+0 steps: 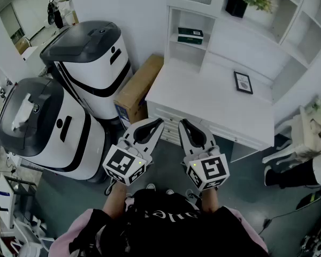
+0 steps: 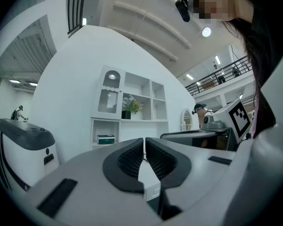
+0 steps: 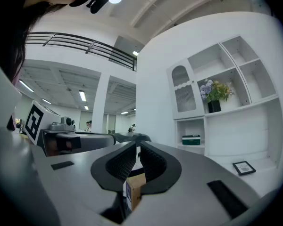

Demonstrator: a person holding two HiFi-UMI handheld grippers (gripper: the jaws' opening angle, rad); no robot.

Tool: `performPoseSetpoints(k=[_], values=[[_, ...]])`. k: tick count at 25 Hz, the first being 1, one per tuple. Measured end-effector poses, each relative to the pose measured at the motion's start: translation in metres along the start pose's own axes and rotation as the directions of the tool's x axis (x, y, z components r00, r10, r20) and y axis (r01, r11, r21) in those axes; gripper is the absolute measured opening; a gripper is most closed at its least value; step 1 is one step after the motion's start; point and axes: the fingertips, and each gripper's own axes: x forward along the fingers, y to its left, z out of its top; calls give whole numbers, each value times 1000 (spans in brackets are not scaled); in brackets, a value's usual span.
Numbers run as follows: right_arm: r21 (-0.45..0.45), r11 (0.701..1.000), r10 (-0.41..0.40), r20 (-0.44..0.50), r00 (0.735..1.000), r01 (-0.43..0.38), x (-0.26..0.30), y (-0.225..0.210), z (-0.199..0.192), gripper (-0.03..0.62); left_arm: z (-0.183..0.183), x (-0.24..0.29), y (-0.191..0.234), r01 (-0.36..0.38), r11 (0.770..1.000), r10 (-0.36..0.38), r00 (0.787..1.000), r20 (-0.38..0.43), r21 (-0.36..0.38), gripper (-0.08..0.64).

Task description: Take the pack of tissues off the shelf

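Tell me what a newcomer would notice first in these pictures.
Two big white-and-black machines fill the left of the head view, beside a white desk with shelves. At bottom centre the left gripper and right gripper sit side by side, both shut and empty, pointing toward the desk. The green-and-white pack of tissues lies in a low shelf compartment, well apart from both.
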Motion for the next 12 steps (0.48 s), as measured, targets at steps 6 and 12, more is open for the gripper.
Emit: performPoseSetpoints(k=[6, 12], values=[[9, 1000, -18, 0, 1000, 18, 7, 3, -5, 63, -8, -5, 9, 10, 1000, -10, 1000, -10, -13, 23], [37, 999, -22, 10, 1000, 22, 16, 14, -7, 63, -11, -14, 18, 29, 999, -29, 999, -20, -19, 23]])
